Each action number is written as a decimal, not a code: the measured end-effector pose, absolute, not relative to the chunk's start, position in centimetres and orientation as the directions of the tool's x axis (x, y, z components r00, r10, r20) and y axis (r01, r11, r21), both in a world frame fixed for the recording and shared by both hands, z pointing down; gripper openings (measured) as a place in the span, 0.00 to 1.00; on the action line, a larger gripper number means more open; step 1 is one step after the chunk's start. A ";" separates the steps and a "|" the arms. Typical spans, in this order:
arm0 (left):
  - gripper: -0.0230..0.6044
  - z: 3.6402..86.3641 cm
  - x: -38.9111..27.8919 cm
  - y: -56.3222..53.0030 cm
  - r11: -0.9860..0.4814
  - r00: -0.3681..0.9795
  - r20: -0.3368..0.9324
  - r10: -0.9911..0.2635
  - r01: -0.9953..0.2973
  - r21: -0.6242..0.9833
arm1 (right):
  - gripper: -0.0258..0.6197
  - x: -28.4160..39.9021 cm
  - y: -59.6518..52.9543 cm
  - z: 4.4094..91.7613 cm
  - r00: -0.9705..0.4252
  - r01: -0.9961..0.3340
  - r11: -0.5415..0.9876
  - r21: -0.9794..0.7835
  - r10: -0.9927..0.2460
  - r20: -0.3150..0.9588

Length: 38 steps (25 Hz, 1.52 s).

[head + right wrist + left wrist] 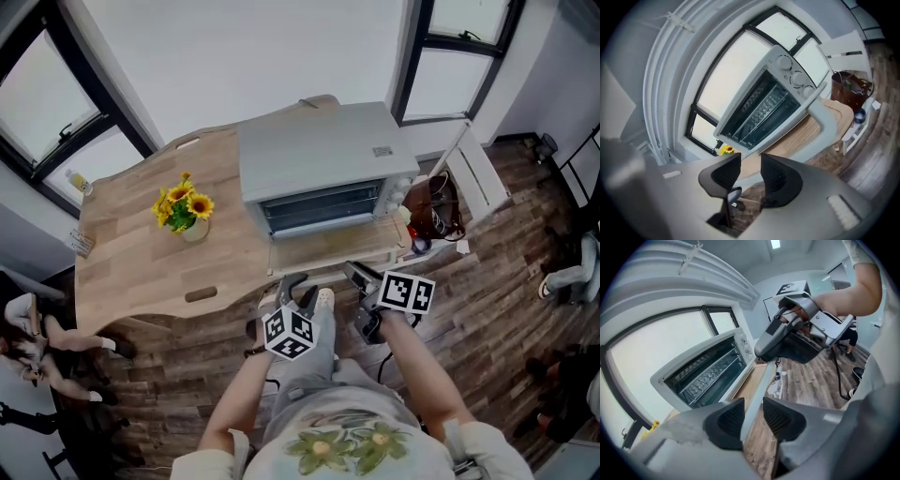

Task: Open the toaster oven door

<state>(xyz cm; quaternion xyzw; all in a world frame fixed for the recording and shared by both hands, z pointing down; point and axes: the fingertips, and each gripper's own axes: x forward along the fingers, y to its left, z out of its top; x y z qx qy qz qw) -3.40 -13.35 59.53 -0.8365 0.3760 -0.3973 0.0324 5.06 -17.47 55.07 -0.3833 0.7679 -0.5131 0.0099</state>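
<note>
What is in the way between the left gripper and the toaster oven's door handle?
Nothing that shows. The door handle runs right between the jaws of the left gripper, which close on it. The toaster oven door is folded down flat in front of the toaster oven, so it is open.

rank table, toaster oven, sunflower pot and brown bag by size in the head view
1. table
2. toaster oven
3. sunflower pot and brown bag: they look about alike, so no ranking between them.
</note>
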 end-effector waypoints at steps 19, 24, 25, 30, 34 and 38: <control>0.24 59.7 -3.7 -11.7 -0.704 0.427 0.639 -0.640 -0.659 -0.265 | 0.19 5.9 -17.8 56.1 -0.700 -0.534 0.133 -0.835 -0.624 0.348; 0.24 58.8 -4.9 -10.2 -0.679 0.448 0.624 -0.640 -0.710 -0.187 | 0.19 5.9 -17.8 56.0 -0.699 -0.533 0.142 -0.834 -0.629 0.340; 0.24 58.5 -5.2 -10.0 -0.668 0.449 0.617 -0.647 -0.724 -0.173 | 0.19 5.9 -17.8 56.0 -0.699 -0.533 0.143 -0.834 -0.630 0.339; 0.24 57.4 -7.2 -9.6 -0.596 0.429 0.582 -0.691 -0.793 -0.123 | 0.19 6.0 -17.6 56.3 -0.700 -0.528 0.143 -0.837 -0.632 0.333; 0.24 57.1 -9.1 -9.4 -0.543 0.395 0.574 -0.718 -0.833 -0.106 | 0.19 6.1 -17.0 57.0 -0.695 -0.540 0.135 -0.830 -0.627 0.351; 0.23 56.8 -10.4 -9.5 -0.521 0.371 0.572 -0.732 -0.846 -0.117 | 0.18 6.2 -16.3 57.8 -0.691 -0.551 0.119 -0.826 -0.620 0.371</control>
